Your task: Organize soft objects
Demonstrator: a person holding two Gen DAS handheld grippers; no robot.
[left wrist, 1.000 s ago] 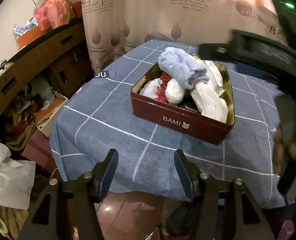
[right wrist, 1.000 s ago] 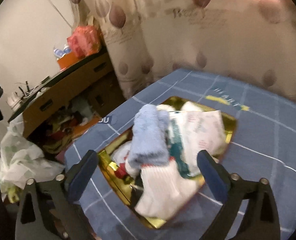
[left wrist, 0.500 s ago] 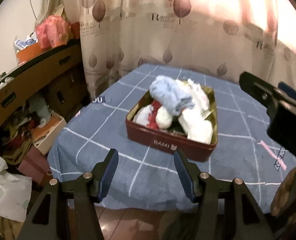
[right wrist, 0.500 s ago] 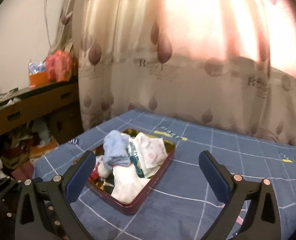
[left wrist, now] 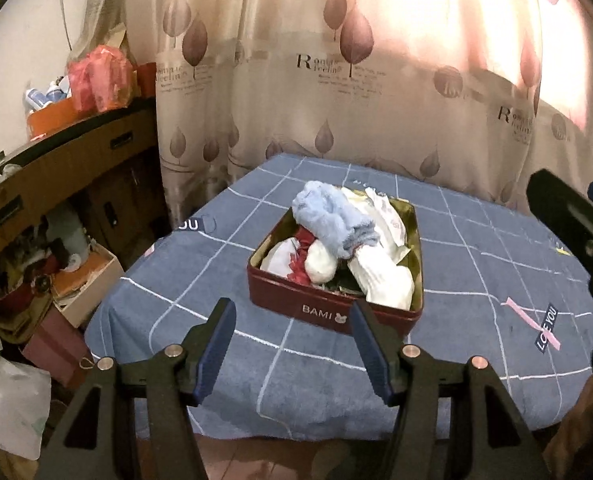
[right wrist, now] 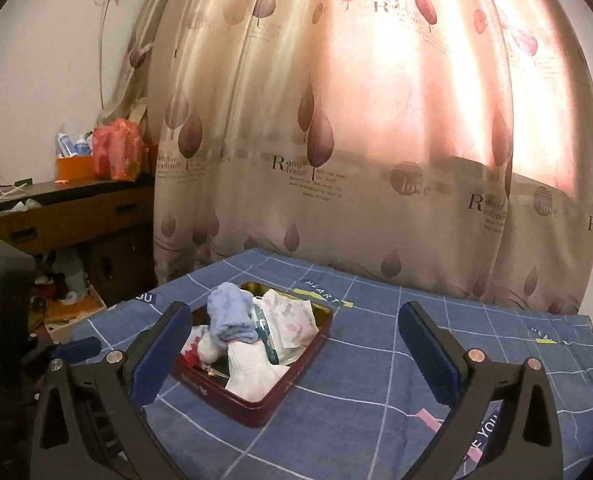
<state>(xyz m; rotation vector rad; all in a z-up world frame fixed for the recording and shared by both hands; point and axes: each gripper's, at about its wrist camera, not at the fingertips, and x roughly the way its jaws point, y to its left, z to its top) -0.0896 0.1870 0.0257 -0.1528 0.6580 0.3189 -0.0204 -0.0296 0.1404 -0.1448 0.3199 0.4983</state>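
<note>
Looks like end of the packing step, or a pause between picks: soft items piled in dark red rectangular metal tin [left wrist: 332, 304] marked BAMI, near left edge of blue checked tablecloth [left wrist: 200, 264]. Fluffy light-blue sock [left wrist: 328, 216] on top of pile, white ribbed sock [left wrist: 380, 276] draped toward tin's front rim, overhanging a bit. Next move probably: tuck overhang in, needs a soft pinch from above. Left gripper [left wrist: 290, 338] held off table's front edge, half open, empty. Right gripper [right wrist: 294, 350] raised above table, wide open, empty

Blue checked table [left wrist: 200, 276] – red tin [left wrist: 320, 308] on it
</note>
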